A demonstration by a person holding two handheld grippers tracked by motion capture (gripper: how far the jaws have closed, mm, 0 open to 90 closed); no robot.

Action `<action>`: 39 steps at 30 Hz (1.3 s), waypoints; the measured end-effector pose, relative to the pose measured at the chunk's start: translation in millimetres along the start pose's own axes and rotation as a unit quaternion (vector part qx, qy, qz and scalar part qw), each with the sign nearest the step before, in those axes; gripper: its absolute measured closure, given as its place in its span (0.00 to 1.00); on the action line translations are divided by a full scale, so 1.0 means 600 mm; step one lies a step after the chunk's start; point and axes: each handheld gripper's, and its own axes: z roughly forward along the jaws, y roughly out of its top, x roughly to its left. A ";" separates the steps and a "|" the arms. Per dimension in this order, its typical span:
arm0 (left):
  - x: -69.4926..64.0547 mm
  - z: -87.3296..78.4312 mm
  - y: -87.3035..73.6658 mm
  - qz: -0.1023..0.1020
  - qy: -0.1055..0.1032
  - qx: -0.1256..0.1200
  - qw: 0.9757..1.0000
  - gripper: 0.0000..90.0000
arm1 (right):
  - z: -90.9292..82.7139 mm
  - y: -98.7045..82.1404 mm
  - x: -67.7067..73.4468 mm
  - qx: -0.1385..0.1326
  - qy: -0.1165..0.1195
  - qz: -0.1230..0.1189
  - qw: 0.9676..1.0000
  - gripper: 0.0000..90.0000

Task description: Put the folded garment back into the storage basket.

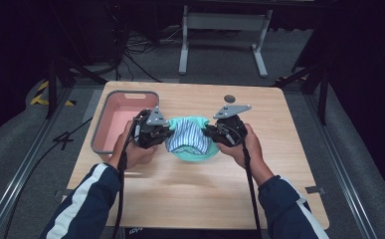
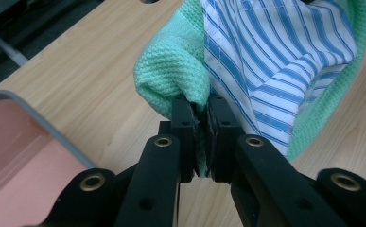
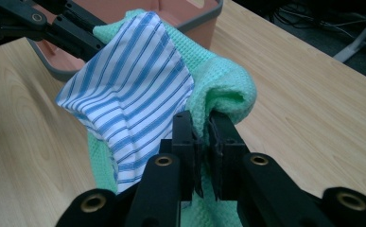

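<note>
High view: green cloth (image 1: 192, 152) with striped cloth (image 1: 187, 137) at centre, left hand-held gripper (image 1: 166, 133) at 9 o'clock, right hand-held gripper (image 1: 209, 132) at 3, both clamped on green edges. Left gripper view: pinched waffle weave (image 2: 173, 71), close up.

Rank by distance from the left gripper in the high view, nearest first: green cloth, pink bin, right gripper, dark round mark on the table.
From the left gripper:
1. green cloth: clamped in its jaws.
2. pink bin: just left of it.
3. right gripper: across the cloth, at the right.
4. dark round mark: far edge, right of centre.
</note>
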 end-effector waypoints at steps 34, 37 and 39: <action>0.091 -0.122 -0.051 -0.044 0.074 0.001 0.996 0.93 | 0.083 0.139 0.071 -0.010 0.037 -0.042 0.998 0.91; 0.098 -0.132 -0.052 -0.045 0.079 0.001 0.996 0.93 | 0.093 0.148 0.074 -0.011 0.041 -0.040 0.998 0.91; 0.101 -0.135 -0.054 -0.043 0.086 0.001 0.995 0.93 | 0.101 0.153 0.076 -0.010 0.039 -0.041 0.998 0.91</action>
